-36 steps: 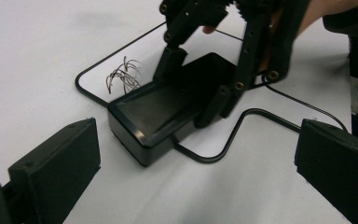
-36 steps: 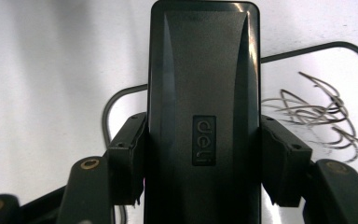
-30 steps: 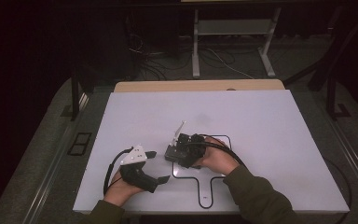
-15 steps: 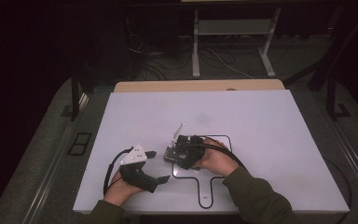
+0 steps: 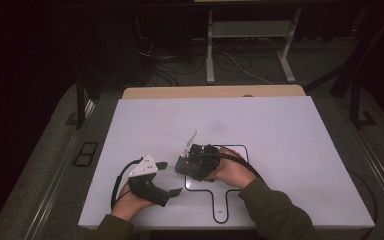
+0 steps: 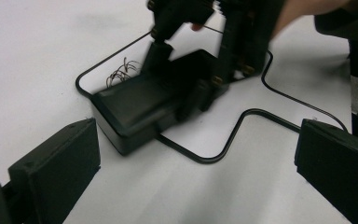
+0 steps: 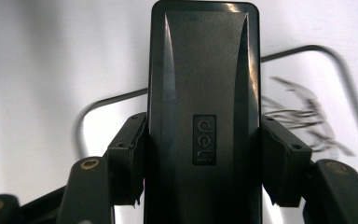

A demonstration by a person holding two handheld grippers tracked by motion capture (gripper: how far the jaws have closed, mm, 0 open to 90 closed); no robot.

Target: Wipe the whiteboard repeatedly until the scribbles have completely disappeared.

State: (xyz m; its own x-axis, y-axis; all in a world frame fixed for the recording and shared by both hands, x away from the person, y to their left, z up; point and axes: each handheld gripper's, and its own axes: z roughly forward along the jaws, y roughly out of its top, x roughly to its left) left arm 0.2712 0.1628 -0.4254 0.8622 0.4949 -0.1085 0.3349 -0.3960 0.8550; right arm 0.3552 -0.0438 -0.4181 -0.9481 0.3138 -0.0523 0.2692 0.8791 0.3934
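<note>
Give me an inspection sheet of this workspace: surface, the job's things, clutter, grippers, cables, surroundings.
Surface: white table top with a black outline drawn on it.
Job's things: black box, marked deli, lying on the outline's edge.
Clutter: thin scribbled marks beside the box; nothing else seen.
Grippers: right gripper has its jaws closed on the box's two sides; left gripper is open, jaws apart, low over the table and facing the box.
Cables: a black cable loops from the left gripper; another trails from the right.
Surroundings: dark floor, a metal stand and loose wires behind the table.
</note>
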